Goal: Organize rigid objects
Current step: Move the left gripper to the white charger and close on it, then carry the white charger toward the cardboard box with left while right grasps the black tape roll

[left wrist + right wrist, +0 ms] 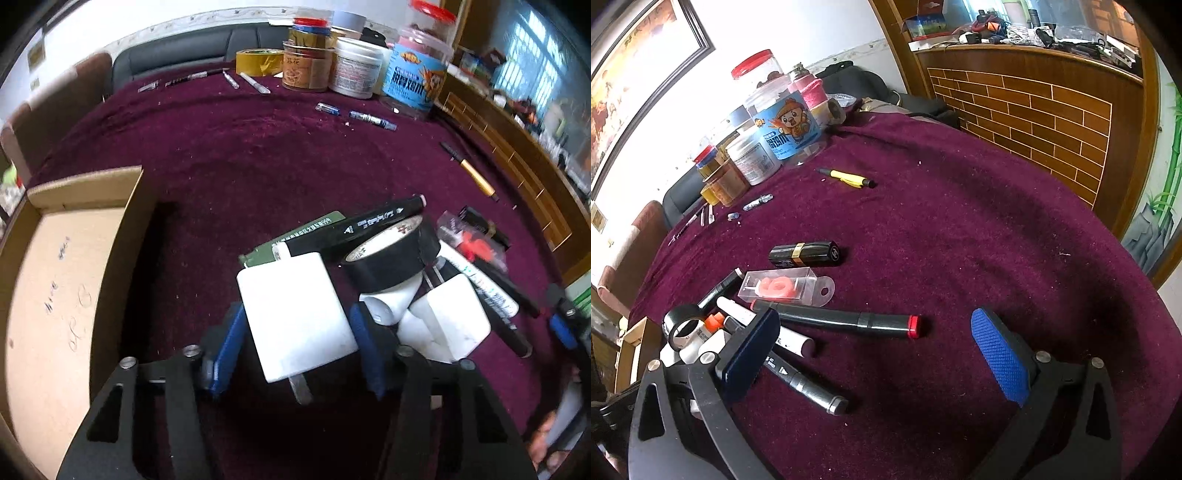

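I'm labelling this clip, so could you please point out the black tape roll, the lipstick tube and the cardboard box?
black tape roll (391, 267), left wrist view, outer black band.
lipstick tube (805, 253), right wrist view, gold ring at mid-body.
cardboard box (55, 295), left wrist view, bare inner floor.

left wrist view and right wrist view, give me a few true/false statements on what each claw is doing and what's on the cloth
1. The left claw is closed on a white block. True.
2. The right claw grips a marker. False: it is open, nothing between its pads.
3. A black tape roll sits among the pile. True.
4. The cardboard box holds several pens. False: none show inside it.
5. The lipstick stands upright. False: it lies on its side.
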A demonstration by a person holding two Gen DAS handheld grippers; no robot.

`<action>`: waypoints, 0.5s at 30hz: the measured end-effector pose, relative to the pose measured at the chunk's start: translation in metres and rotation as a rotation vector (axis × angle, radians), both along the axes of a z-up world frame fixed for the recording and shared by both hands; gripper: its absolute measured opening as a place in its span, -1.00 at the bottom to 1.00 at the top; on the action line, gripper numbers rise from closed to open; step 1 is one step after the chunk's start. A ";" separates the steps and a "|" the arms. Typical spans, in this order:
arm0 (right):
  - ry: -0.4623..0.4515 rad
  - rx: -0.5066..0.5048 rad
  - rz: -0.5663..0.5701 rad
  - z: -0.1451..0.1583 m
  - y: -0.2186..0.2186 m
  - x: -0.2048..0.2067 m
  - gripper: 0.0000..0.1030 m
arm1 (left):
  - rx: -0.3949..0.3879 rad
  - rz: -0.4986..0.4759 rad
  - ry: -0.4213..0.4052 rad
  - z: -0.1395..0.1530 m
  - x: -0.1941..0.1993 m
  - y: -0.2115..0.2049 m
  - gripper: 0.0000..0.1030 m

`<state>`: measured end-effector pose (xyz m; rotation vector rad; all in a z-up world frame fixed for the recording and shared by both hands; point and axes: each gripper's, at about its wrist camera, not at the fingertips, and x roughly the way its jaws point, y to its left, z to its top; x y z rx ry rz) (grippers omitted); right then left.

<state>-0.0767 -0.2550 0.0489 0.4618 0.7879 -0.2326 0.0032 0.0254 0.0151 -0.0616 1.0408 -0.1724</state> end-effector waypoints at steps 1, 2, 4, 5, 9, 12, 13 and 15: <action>0.002 -0.001 0.000 0.000 0.000 0.000 1.00 | -0.026 -0.001 0.004 0.002 -0.002 0.004 -0.11; 0.004 -0.002 0.000 -0.001 0.000 0.001 1.00 | -0.045 0.000 0.003 0.004 -0.005 0.007 -0.14; 0.009 -0.004 0.000 -0.001 0.001 0.002 1.00 | -0.075 -0.001 -0.008 0.010 -0.013 0.013 -0.17; 0.012 -0.004 -0.001 -0.002 0.001 0.002 1.00 | -0.098 -0.003 -0.015 0.015 -0.019 0.017 -0.18; 0.022 -0.004 -0.007 -0.003 0.000 0.003 1.00 | -0.203 -0.007 -0.021 0.027 -0.040 0.036 -0.19; 0.036 0.011 -0.013 -0.005 -0.002 0.004 1.00 | -0.244 -0.009 -0.044 0.034 -0.053 0.047 -0.19; 0.041 0.020 -0.016 -0.006 -0.004 0.004 1.00 | -0.260 -0.014 -0.057 0.037 -0.060 0.051 -0.19; 0.050 0.043 -0.021 -0.009 -0.007 0.004 1.00 | -0.281 -0.022 -0.078 0.043 -0.069 0.057 -0.18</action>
